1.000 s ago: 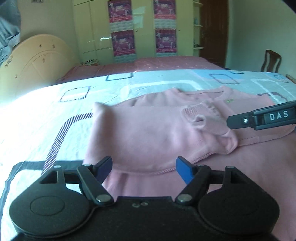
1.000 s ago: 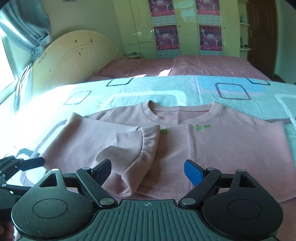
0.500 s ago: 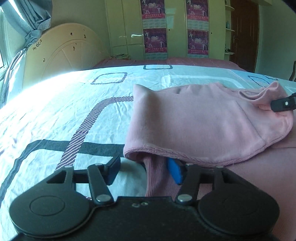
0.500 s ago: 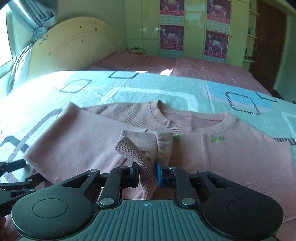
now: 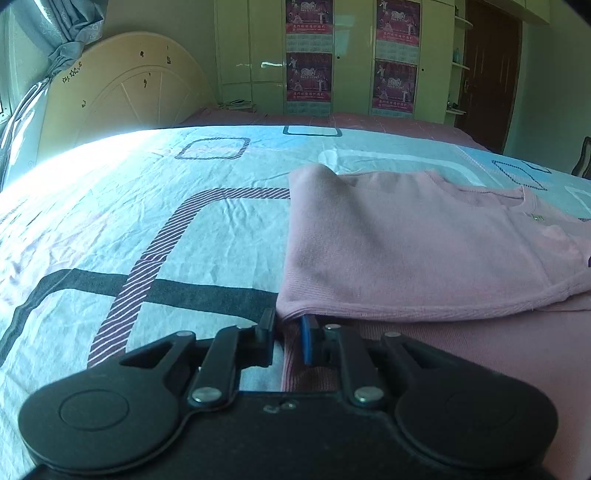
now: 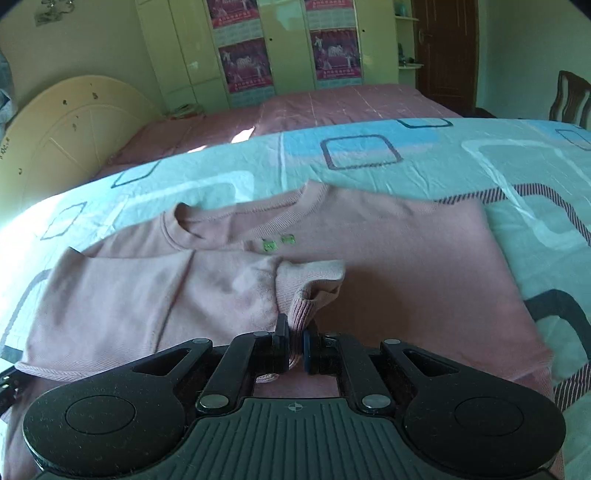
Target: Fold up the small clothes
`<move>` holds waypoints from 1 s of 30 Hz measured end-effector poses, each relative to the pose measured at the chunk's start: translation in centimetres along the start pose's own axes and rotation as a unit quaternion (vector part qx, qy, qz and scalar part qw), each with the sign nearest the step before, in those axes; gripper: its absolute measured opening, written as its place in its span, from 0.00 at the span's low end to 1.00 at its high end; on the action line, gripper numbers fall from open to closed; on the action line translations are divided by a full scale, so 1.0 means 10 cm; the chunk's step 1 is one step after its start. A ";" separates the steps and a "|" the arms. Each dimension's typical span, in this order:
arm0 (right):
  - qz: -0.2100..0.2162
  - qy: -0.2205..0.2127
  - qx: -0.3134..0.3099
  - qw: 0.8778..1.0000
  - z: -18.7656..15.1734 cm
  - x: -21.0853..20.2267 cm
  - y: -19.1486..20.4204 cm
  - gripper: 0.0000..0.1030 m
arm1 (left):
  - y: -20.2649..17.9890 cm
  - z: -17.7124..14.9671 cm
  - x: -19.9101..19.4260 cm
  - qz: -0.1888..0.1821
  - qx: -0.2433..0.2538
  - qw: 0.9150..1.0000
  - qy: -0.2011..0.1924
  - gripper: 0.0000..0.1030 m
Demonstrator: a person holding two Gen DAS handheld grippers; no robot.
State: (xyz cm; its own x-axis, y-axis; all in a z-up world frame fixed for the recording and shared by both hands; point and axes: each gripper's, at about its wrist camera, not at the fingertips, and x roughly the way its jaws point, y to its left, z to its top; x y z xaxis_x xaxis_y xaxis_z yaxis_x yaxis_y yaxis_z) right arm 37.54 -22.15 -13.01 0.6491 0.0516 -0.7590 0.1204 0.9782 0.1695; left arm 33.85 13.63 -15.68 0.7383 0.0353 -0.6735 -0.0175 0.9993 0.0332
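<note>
**Both grippers pinch the pink sweater on the bed**

The pink sweater [image 6: 388, 258] lies flat on the patterned bed sheet [image 5: 147, 221]. The right gripper [image 6: 295, 349] has its fingers clamped on the ribbed sleeve cuff [image 6: 306, 299], folded across the chest. The left gripper [image 5: 287, 339] nips the sweater's lower left edge, fingers closed on the fabric.

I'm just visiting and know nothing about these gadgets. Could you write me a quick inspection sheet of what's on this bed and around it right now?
Surface: patterned bedsheet, wrinkled.
Job's things: pink sweatshirt lying flat, one sleeve folded across the chest.
Clutter: nothing seen.
Grippers: left gripper shut on the sweatshirt's bottom edge; right gripper shut on the sleeve cuff.
Cables: nothing seen.
Surroundings: headboard, wardrobe with posters, brown door, wooden chair, curtain.
</note>
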 end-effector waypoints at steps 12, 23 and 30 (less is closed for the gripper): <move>0.019 -0.029 0.011 0.999 0.00 -0.23 -0.22 0.70 | 0.32 0.23 -0.34 -0.037 -0.083 0.996 0.012 0.57; 0.016 0.013 0.043 0.999 0.19 0.38 -0.31 0.52 | 0.03 0.75 0.39 -0.060 -0.102 0.993 0.017 0.54; 0.021 0.001 0.010 1.000 0.18 0.30 -0.16 0.08 | 0.06 0.82 0.84 -0.042 -0.134 0.989 0.041 0.51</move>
State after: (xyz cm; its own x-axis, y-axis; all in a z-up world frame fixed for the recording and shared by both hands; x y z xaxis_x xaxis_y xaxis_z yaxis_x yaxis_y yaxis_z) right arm 40.67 -23.98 -14.42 0.6521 0.0934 -0.7523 0.1071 0.9711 0.2134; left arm 45.60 14.44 -15.22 0.6882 -0.0572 -0.7233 -0.1450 0.9659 -0.2143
